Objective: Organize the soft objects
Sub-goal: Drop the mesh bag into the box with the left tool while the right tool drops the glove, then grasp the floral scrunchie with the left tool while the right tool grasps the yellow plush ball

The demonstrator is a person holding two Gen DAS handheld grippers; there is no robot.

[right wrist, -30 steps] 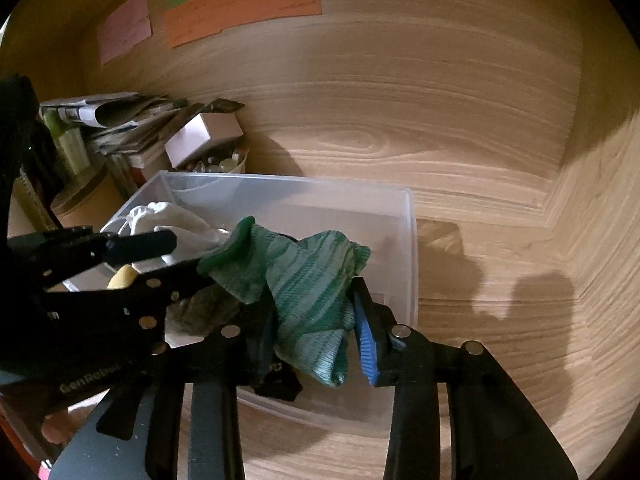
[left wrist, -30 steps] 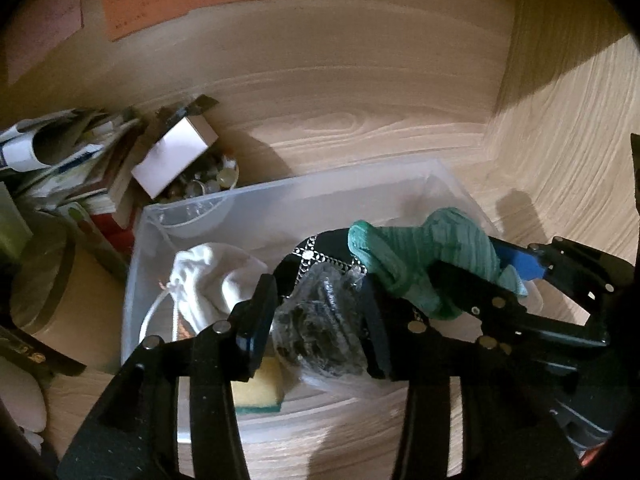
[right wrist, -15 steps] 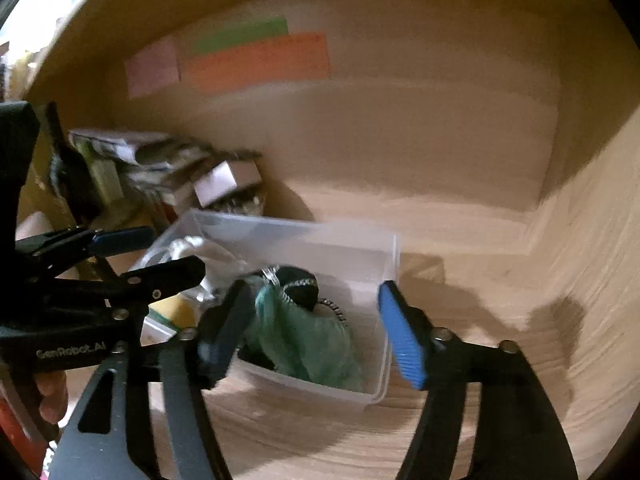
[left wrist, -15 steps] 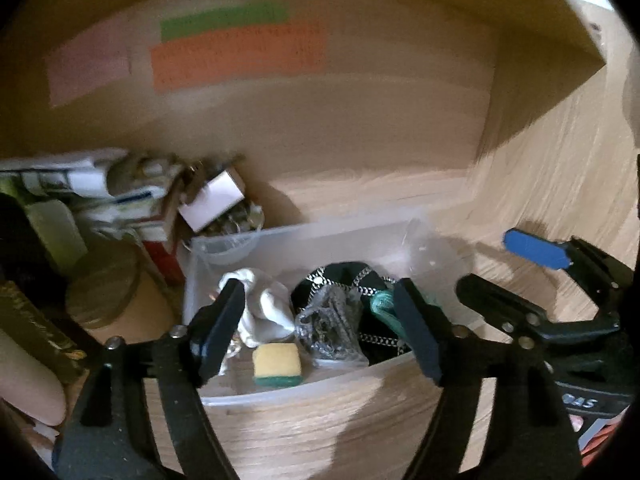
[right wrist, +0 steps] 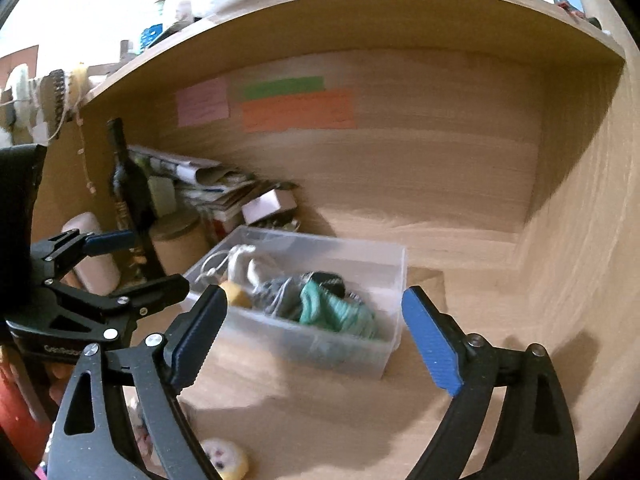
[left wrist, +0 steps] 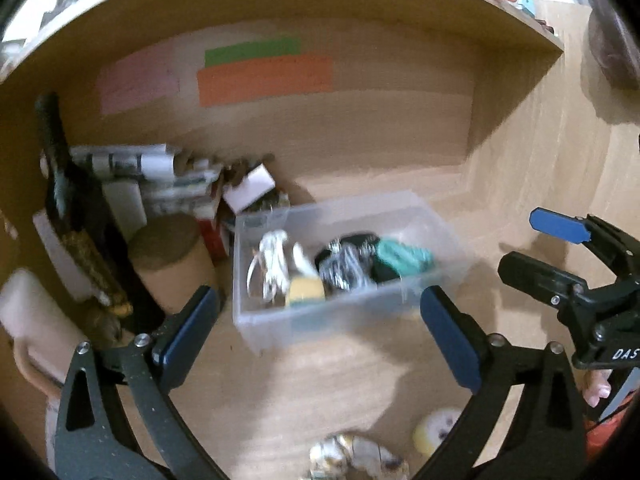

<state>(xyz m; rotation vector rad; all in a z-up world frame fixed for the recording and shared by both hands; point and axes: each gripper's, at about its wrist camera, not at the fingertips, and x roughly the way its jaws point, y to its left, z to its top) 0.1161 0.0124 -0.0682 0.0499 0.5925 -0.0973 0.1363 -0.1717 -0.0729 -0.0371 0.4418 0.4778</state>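
A clear plastic bin (left wrist: 280, 320) (right wrist: 392, 272) stands on the wooden desk. In it lie a green knit sock (left wrist: 404, 254) (right wrist: 340, 312), a grey bagged bundle (left wrist: 344, 270), a white drawstring pouch (left wrist: 272, 264) (right wrist: 240, 260) and a yellow sponge (left wrist: 306, 290). My left gripper (left wrist: 316, 336) is open and empty, in front of the bin. My right gripper (right wrist: 312, 332) is open and empty, also in front of the bin. A small yellow-white soft item (left wrist: 434, 432) (right wrist: 224, 458) and a patterned soft item (left wrist: 356, 460) lie on the desk near me.
A dark bottle (right wrist: 128, 188), a cardboard tube (left wrist: 172, 260), stacked papers (left wrist: 160, 176) and a small white box (left wrist: 250, 188) crowd the back left. Coloured notes (left wrist: 264, 76) hang on the back wall. A wooden side wall (right wrist: 580, 240) stands at the right.
Both grippers let go of their items into the bin, opened and drew back from it. The green sock and grey bundle now lie in the bin.
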